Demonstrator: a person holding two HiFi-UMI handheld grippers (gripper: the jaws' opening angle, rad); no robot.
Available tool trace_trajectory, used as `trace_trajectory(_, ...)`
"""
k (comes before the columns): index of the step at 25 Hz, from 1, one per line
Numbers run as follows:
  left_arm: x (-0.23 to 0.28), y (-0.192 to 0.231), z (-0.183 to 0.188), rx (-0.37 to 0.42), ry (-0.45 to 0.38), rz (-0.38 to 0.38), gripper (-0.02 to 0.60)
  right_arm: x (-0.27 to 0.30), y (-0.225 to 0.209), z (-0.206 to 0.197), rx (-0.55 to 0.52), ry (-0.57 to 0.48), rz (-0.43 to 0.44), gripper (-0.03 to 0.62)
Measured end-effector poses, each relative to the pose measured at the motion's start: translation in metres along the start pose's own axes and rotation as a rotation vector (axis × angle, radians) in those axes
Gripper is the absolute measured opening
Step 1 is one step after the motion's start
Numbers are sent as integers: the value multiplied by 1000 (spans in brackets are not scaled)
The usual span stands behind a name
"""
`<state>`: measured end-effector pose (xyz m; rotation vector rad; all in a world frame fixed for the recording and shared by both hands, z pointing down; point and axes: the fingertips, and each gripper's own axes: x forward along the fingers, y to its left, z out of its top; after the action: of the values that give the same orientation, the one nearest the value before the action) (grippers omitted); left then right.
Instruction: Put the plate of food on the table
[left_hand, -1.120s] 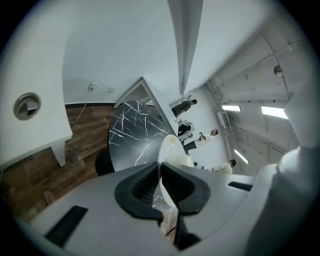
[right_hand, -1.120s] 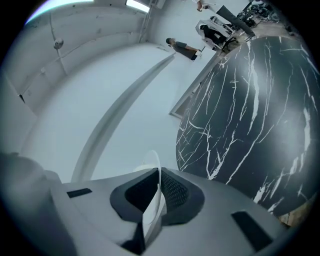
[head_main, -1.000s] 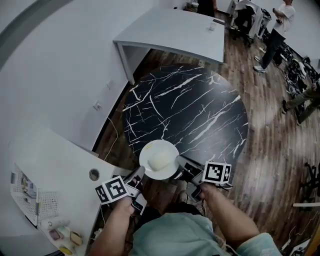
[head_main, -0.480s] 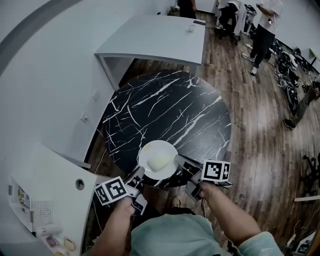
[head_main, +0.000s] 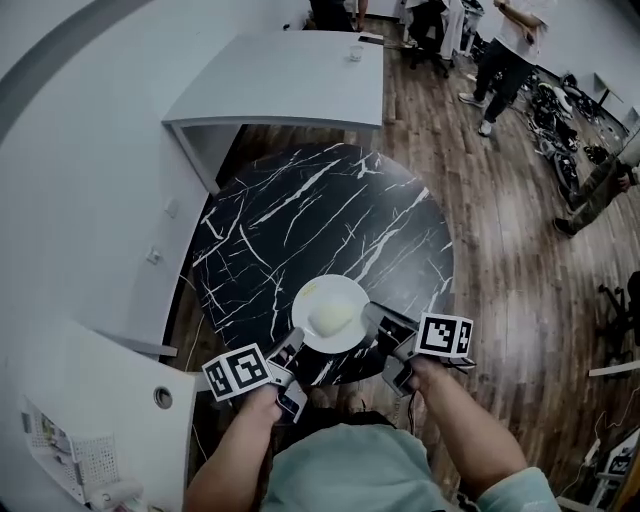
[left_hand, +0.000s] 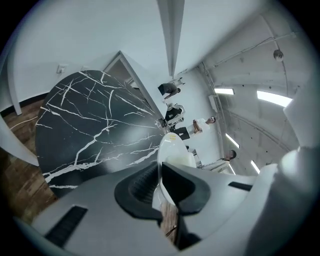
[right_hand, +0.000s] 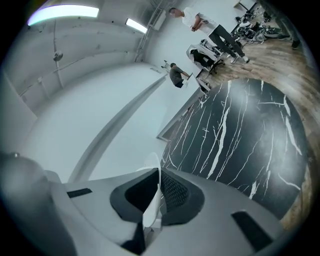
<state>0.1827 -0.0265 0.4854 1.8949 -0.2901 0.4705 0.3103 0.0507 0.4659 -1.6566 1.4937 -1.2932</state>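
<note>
Plate (head_main: 310, 294) carrying is nearly over, by my reckoning. The white dish, with a pale mound of food (head_main: 335, 317) heaped in its middle, hangs over the near edge of the round black marble table (head_main: 300, 215), on the side closest to the person. The left gripper (head_main: 291, 349) has its jaws pinched on the rim at the plate's near left, just off the table's edge. The right gripper (head_main: 373, 317) is clamped the same way on the opposite rim. In each gripper view the thin white edge runs between the ribbed pads, and the pads press on it. Whether the underside already rests on the table I cannot say from these angles; it looks just above it. What is left, I judge, is to set it down flat, perhaps a little further in from the table's edge, then free both jaws.

The plate sits level and face up. Being round, it has no long axis of its own. The line that matters runs from one grip to the other, along the table's near edge rather than toward its centre. Beyond the table's far side stands a white desk (head_main: 290, 80).
</note>
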Motion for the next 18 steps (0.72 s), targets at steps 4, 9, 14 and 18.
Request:
trace_trajectory(4,19,2,17,12,31,-7,32,11,-6,17,-2,-23,-31,18)
trace_trajectory(9,49,11,27,6,59,16,32,29,-30,37,-1,-5,-67,18)
trace_trajectory(14,91,22,38,-8,58,63,34,47,-64,62,17,29,-83,18)
trace_trajectory(18,129,33,33,-32,67,100,35,54,-102,79,36,63,-107,18)
